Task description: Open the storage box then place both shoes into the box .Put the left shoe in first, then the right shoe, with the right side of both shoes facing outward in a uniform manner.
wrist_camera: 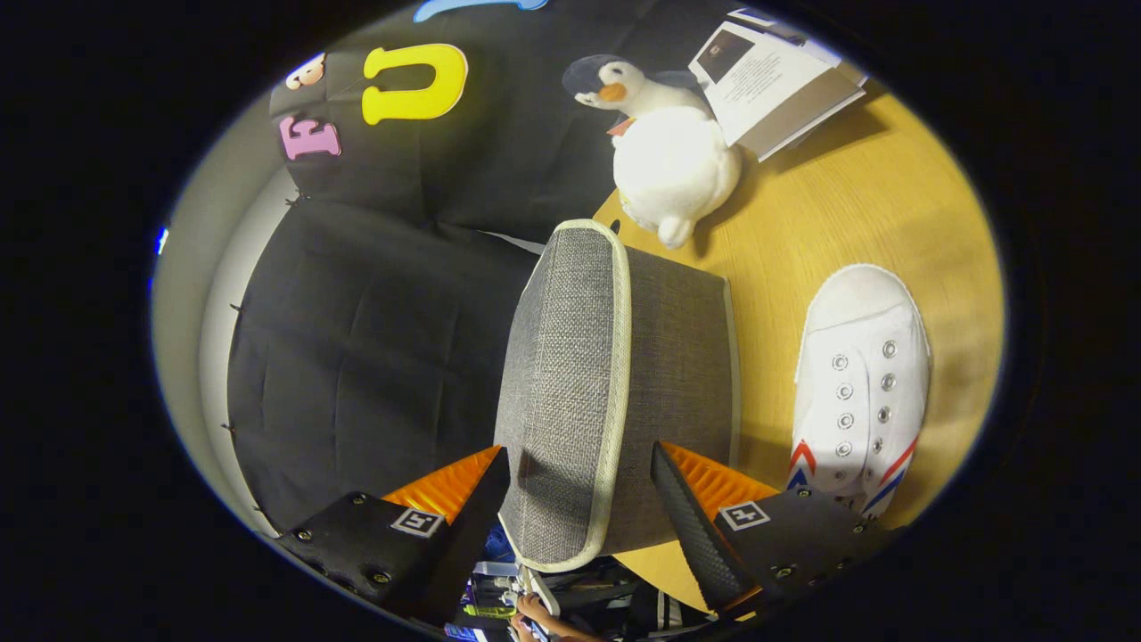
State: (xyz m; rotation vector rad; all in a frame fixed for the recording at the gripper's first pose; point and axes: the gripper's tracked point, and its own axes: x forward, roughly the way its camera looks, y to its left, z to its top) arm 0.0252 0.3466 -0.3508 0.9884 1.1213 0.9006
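We see the wooden tabletop (856, 205) first, smooth and pale yellow, carrying everything else. On it stands the storage box (624, 383), a grey woven-fabric box with pale piping along its edges. It lies directly ahead of the claw (579, 473), with its long axis running straight away from the fingers, and its near end sits between them. The claw is spread: one finger shows on each side of the box's near end, and we cannot tell whether either pad touches the cloth, so we do not call it a grip. The lid panel appears to be the lighter, coarser face on one side, bordered by the piping; we judge that the next move turns on catching that edge, which runs along the same line as the fingers.

Just beside the box lies a white canvas shoe (860, 383), laced through metal eyelets, with red and blue stripes at its near end and a smooth rubber toe pointing away. Beyond the box sits a plush penguin (669, 160), soft and rounded, and past it an open booklet (775, 80).
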